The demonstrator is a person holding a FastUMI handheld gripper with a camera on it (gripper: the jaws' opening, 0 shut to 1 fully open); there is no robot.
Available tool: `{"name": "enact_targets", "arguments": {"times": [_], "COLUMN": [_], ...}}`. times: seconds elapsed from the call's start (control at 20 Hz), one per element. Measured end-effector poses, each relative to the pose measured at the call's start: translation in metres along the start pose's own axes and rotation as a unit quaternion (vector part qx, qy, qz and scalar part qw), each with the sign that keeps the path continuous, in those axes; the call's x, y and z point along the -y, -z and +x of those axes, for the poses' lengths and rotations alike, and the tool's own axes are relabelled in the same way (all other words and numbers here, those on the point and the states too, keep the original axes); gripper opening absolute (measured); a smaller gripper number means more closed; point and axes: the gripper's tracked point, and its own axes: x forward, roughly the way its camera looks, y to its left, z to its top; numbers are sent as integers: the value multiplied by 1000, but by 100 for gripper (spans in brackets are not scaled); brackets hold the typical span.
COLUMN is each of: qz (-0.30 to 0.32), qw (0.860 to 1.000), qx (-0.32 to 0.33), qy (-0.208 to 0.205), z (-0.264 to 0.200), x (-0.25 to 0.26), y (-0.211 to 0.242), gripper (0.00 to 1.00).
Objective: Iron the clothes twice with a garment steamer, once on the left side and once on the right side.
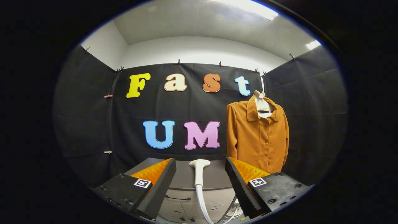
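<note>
Orange-brown fabric: a long-sleeved shirt (258, 137) w/ collar and a button row down the front hung on a pale hanger (262, 104) against the black cloth wall (93, 124), off to the right and well beyond the fingers. Its hem dropped behind the right finger, so the bottom edge was hidden.

Steamer head (199, 171), white, stood upright approx. midway between the two fingers but farther ahead, not touching either. A white hose (202, 202) ran down from it, curving toward the gripper. It stood at the front edge of a grey counter (214, 177); below that, a grey cabinet front w/ a dark handle (178, 198).

Gripper (200, 172) pointed level, straight at the back wall, steamer head centred in the gap. Fingers were spread wide apart, holding nothing. Each finger body carried a small square black-and-white marker tag; no readable text on them. A few marks on the cabinet front were too small to read. No brand visible on the steamer or the shirt.

Small clips pinned the cloth along its top edge, w/ white wall and ceiling above and a ceiling light (248, 7) overhead. Shirt hung flat, sleeves straight down at its sides, collar open around the hanger neck.
</note>
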Motion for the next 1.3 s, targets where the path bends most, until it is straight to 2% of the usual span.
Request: {"name": "enact_targets", "arguments": {"times": [0.7,0.9,1.3], "qz": [-9,-13,-19], "qw": [999,999,996], "qx": [-28,-38,-85], "qy": [37,33,24], "z": [9,37,125], "x": [-44,-48,-33], "y": [23,30,65], "gripper": [98,98,98]}}
